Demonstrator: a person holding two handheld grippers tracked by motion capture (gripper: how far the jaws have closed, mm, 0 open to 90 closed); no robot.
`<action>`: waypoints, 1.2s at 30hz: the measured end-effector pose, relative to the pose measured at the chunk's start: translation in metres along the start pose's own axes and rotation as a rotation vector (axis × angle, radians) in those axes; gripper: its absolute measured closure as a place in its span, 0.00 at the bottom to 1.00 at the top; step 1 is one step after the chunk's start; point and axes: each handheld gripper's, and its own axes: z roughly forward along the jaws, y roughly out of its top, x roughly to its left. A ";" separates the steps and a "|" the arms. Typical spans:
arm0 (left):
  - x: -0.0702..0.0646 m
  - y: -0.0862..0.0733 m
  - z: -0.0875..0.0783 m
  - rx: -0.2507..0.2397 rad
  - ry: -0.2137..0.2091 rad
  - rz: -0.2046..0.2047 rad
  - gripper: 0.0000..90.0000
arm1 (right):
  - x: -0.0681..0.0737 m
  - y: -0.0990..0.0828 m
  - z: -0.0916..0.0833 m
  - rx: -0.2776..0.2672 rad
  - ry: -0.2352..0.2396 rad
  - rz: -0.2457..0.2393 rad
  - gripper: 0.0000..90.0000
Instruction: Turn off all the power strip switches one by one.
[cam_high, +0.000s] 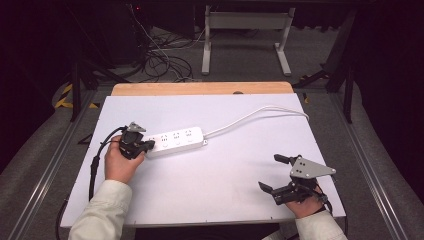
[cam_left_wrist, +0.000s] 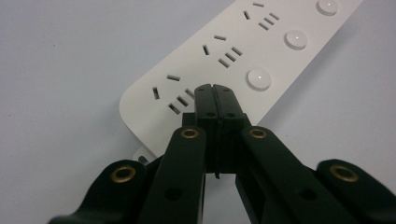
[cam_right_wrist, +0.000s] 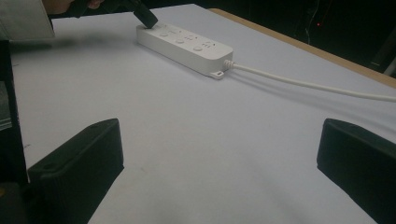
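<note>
Near the table's (cam_high: 215, 200) front right corner, the right gripper (cam_high: 280, 176) is resting wide open and empty. Farther in, toward the left edge, the left gripper (cam_left_wrist: 215, 91), jaws closed on nothing, is pressing the power strip's (cam_high: 176, 140) end; steady vertical pressure seems best.

the high view looks forward and down over the whole table (cam_high: 210, 175). the left gripper view sits close above the strip (cam_left_wrist: 243, 60); the right gripper view faces it low, from afar.
</note>
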 end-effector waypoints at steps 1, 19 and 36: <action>-0.001 0.000 0.000 0.000 0.004 0.003 1.00 | 0.000 0.000 0.000 -0.002 0.002 0.000 0.01; -0.001 -0.003 0.001 -0.023 -0.014 -0.028 1.00 | 0.001 0.000 0.000 0.000 0.010 -0.003 0.01; -0.015 0.006 -0.012 -0.131 0.003 -0.031 1.00 | -0.001 -0.001 0.002 0.004 0.010 0.004 0.01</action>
